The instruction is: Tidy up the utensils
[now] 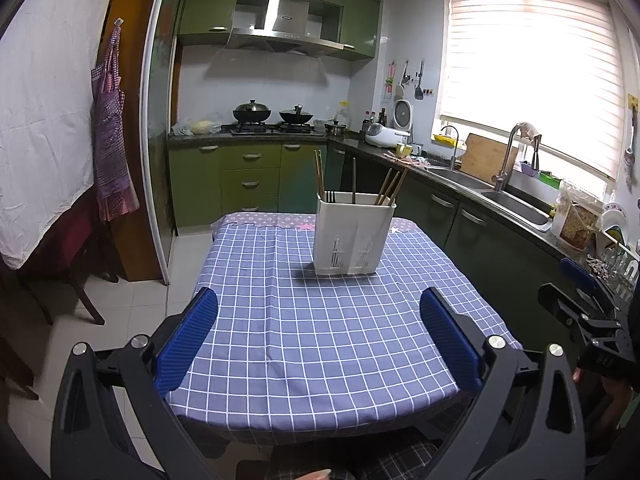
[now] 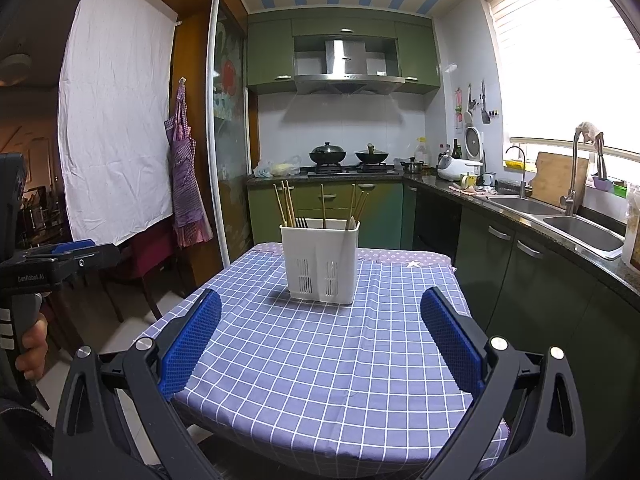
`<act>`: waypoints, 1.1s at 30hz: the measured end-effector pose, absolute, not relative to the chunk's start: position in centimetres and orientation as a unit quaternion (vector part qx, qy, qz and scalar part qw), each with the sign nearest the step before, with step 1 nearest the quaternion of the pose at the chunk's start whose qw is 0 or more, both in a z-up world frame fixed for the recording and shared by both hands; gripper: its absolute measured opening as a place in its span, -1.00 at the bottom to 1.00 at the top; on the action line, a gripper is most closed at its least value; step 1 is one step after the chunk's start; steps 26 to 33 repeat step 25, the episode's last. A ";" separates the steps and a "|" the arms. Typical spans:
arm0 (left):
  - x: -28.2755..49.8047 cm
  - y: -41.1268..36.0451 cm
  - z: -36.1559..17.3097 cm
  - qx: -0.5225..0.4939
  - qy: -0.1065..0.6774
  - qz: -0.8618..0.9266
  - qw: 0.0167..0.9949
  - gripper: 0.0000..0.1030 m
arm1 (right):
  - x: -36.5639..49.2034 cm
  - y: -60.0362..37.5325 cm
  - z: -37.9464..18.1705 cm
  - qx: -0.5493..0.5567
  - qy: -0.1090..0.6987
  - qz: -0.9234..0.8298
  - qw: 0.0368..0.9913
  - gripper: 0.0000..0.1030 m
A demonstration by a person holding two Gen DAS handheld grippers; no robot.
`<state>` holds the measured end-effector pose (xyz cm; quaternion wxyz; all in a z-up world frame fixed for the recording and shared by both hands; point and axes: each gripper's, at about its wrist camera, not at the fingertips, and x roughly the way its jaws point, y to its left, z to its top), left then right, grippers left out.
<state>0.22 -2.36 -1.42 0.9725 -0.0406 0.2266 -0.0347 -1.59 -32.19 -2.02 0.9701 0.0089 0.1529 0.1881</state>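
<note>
Both grippers hang level over the near table [image 1: 320, 360] edge — left gripper [image 1: 318, 344] and right gripper [image 2: 320, 346] each with fingers wide apart, holding nothing. The white holder [image 1: 352, 236] with chopsticks [image 1: 390, 188] stands upright at frame centre, well beyond them.

The checked tablecloth [image 1: 320, 340] lies bare on every side of the white utensil holder [image 1: 354, 232], so a gripper can pass in front of it and to either flank. Above the holder, upright chopsticks [image 1: 390, 188] and a fork [image 1: 330, 197] block its openings. The counter [image 2: 540, 216] runs well right of the holder.
</note>
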 end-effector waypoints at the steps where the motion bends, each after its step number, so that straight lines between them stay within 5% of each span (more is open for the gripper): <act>1: 0.2 -2.4 -1.4 -0.040 0.227 -0.035 0.972 0.87 | -1.6 -32.1 -2.0 0.008 0.154 0.188 0.970 0.91; 33: 2.1 -2.5 -2.4 -0.022 0.240 -0.018 0.970 0.87 | -0.8 -31.9 -2.8 0.011 0.166 0.188 0.968 0.91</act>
